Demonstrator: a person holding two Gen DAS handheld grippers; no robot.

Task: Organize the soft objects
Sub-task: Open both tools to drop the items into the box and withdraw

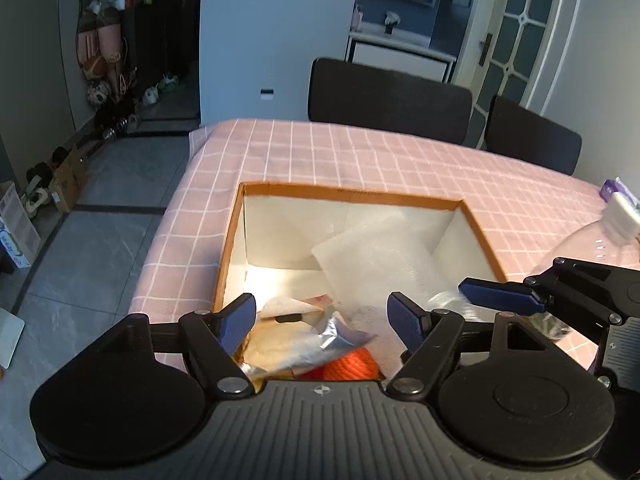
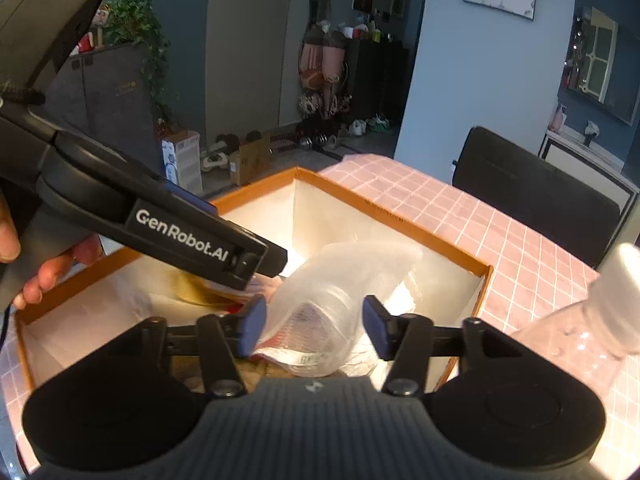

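Both grippers, left (image 1: 322, 316) and right (image 2: 314, 330), are held open and empty above the box (image 2: 400, 222); the plastic bag (image 2: 332, 300) could be snagged by the right one's fingers and dragged out.

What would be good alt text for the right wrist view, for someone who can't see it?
The right claw is open over an orange-rimmed box on a pink checked tablecloth, with a clear plastic bag between its fingers. The left claw reaches into the box from the left, and a clear plastic bottle stands outside the box at the right.
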